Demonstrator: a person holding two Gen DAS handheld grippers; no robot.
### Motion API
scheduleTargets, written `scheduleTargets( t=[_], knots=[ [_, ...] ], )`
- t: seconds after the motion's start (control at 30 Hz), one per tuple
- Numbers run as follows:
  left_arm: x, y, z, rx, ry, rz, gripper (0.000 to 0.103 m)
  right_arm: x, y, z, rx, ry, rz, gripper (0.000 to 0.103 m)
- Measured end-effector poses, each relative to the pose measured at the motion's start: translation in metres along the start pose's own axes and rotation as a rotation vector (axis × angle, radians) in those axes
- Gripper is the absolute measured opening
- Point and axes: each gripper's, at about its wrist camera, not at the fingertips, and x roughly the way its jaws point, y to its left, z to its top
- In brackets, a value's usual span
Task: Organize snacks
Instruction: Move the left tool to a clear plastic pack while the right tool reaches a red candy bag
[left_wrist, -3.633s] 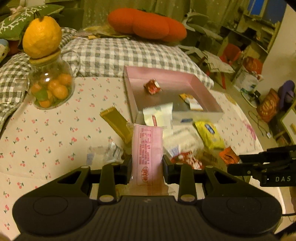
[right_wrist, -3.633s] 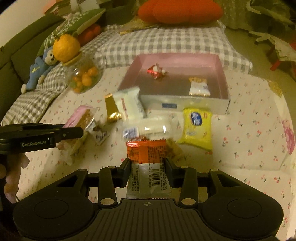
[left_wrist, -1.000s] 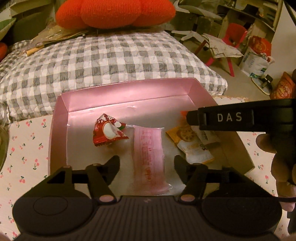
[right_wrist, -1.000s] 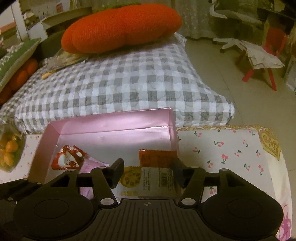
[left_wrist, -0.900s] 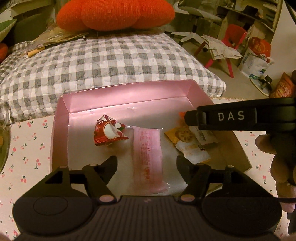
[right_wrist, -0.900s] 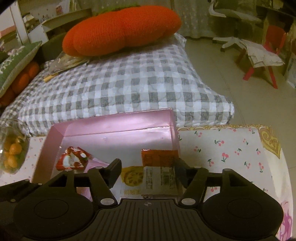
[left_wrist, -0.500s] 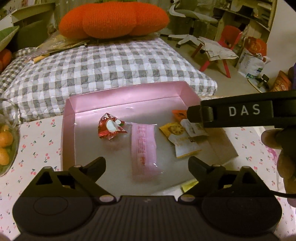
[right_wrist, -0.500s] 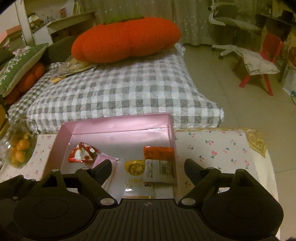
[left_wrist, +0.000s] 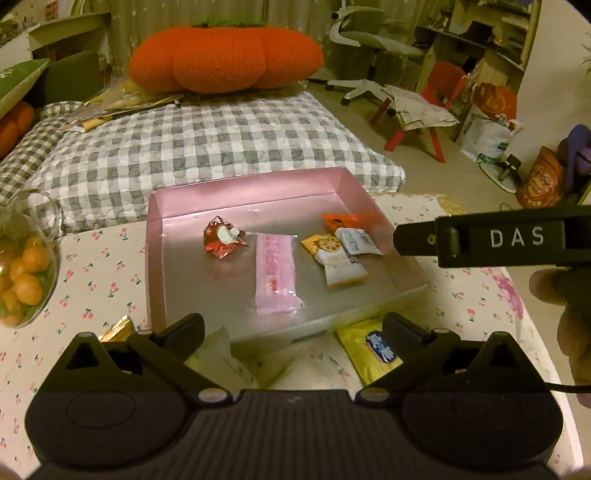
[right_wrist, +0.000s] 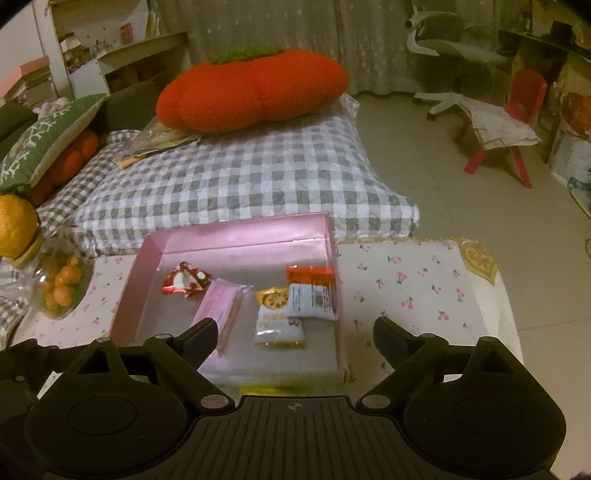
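Tongs, left (left_wrist: 291, 328) and right (right_wrist: 293, 332), jaws just spread wide, both empty above pink box (left_wrist: 155, 258).

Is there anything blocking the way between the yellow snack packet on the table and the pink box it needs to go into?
Only the box's own near wall. The yellow snack packet lies on the cloth just outside the shallow pink cardboard box, against its near side, so it has to be lifted over that low wall. Beyond it, bare floor shows between the packets already inside.

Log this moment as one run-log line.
left gripper: open, empty, jaws just opening | right gripper: open, empty, jaws just opening | pink box: holds pink bar, orange packet | yellow packet: outside box
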Motion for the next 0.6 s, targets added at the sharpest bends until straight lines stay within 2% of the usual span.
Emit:
scheduleTargets(
  t=[0.3, 0.6],
  knots=[
    [-0.029, 0.004, -0.019, 0.017, -0.027, 0.003, 0.103, -0.029, 0.006, -0.024, 0.002, 0.014, 0.003, 0.093],
    [-0.044, 0.020, -0.042, -0.008, -0.021, 0.009, 0.103, -0.042, 0.014, -0.048, 0.013, 0.036, 0.014, 0.093]
  ],
)
